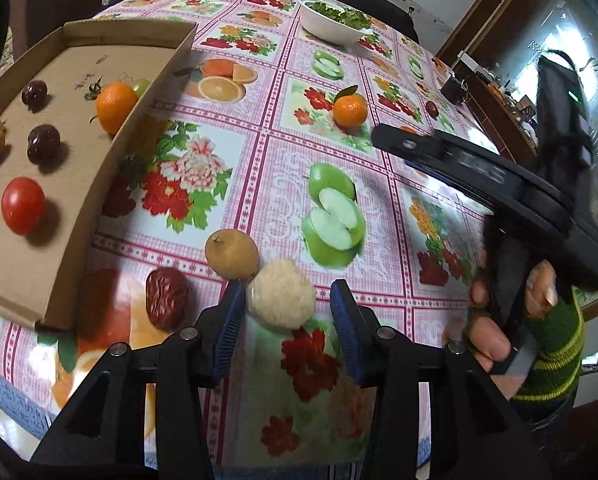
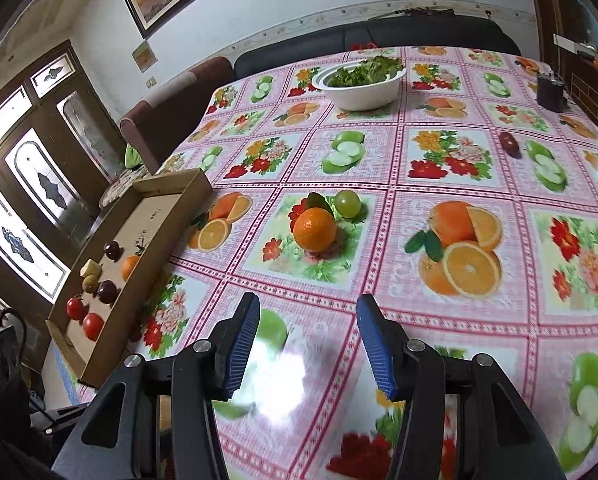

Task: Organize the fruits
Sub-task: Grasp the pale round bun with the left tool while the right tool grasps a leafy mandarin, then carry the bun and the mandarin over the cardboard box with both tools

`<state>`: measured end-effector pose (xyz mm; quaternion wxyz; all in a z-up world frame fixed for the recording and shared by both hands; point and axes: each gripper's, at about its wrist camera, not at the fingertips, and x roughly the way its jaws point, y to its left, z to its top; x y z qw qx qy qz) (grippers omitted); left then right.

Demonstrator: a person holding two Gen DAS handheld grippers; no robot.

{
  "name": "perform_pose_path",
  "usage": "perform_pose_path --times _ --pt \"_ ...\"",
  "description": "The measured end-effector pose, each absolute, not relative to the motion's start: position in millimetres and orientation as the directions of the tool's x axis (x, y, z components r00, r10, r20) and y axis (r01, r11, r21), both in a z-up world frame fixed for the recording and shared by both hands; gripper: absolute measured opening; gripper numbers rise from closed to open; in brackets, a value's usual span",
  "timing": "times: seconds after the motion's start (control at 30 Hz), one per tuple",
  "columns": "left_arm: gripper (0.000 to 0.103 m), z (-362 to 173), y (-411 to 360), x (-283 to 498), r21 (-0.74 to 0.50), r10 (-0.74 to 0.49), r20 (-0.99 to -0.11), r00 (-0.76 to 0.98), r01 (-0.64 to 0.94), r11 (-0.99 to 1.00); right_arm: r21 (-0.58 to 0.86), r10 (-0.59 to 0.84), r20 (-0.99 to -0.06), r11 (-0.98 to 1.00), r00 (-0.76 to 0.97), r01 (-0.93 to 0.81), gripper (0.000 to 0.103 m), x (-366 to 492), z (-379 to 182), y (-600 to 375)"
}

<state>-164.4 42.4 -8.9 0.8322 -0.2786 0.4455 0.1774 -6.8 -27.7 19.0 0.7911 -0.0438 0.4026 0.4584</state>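
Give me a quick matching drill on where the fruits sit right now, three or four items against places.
Things:
1. red tomato
2. pale fuzzy ball
3. leafy mandarin
4. dried red date

Places:
A. between the open left gripper fingers
B. inside the cardboard tray
C. on the tablecloth by the tray's near corner
D. on the tablecloth mid-table, apart from the tray

Pairs: 1-B, 2-A, 3-D, 4-C

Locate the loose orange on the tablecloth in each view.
Left wrist: the orange sits upper right of centre, beyond the right gripper, well right of the box.
Right wrist: the orange sits at centre, next to a green grape, ahead of the open gripper.
Shared landmark: the white bowl of greens.
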Motion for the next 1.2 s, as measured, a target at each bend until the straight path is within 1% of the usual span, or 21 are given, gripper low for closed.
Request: perform_pose_path --times 0.23,0.27,0.3,0.33,0.37,0.4,0.53,0.67,0.8,0.93,1.2 --pt "0.044 -9.1 42.5 -153.8 -0.279 0.081 -0.839 0.539 -0.551 0.786 0.242 0.634 -0.723 0.604 0.274 -0.759 0.052 19.9 2.1 22.9" --pt "0.042 -9.1 42.1 -153.0 -0.275 0.085 -0.837 0.54 -0.55 0.788 0.227 0.624 -0.729 0.608 0.281 -0.761 0.051 22.2 -0.5 29.5" --pt "0.031 -9.8 42.0 -152.5 -0.272 0.089 -0.837 0.54 -0.551 0.789 0.208 0.62 -0.725 0.611 0.299 -0.764 0.049 22.3 -0.4 33.0" --pt "0.027 -10.5 42.4 -152.1 -0.271 0.089 -0.838 0.539 -0.551 0.789 0.19 0.613 -0.726 0.615 0.312 -0.765 0.047 22.2 -0.2 36.3" --pt "0.027 -10.2 42.8 -153.4 -0.277 0.084 -0.836 0.542 -0.549 0.789 0.184 0.611 -0.726 0.615 0.316 -0.767 0.036 22.7 -0.5 38.3" --pt "0.027 -9.5 43.1 -154.3 -0.28 0.081 -0.836 0.542 -0.549 0.787 0.179 0.61 -0.726 0.614 0.319 -0.769 0.033 22.5 -0.9 38.6" --pt "0.027 0.7 40.2 -163.7 -0.258 0.112 -0.83 0.546 -0.554 0.792 0.203 0.631 -0.716 0.598 0.299 -0.775 0.033 14.5 3.9 27.3" --pt "0.027 17.4 42.2 -178.3 -0.26 0.136 -0.809 0.572 -0.554 0.791 0.238 0.674 -0.684 0.567 0.279 -0.789 0.033 -7.0 19.3 5.8" --pt "0.027 34.6 48.8 -193.6 -0.233 0.198 -0.788 0.584 -0.58 0.781 0.263 0.707 -0.655 0.543 0.266 -0.797 0.033 -25.1 35.2 -13.7" --pt "0.027 47.4 58.4 -205.2 -0.177 0.29 -0.77 0.568 -0.627 0.759 0.277 0.728 -0.634 0.528 0.26 -0.803 0.032 -36.7 47.9 -23.4" --pt "0.027 55.5 80.1 -217.7 -0.11 0.397 -0.757 0.519 -0.7 0.706 0.282 0.769 -0.594 0.475 0.237 -0.834 0.032 -61.0 70.5 -22.6"
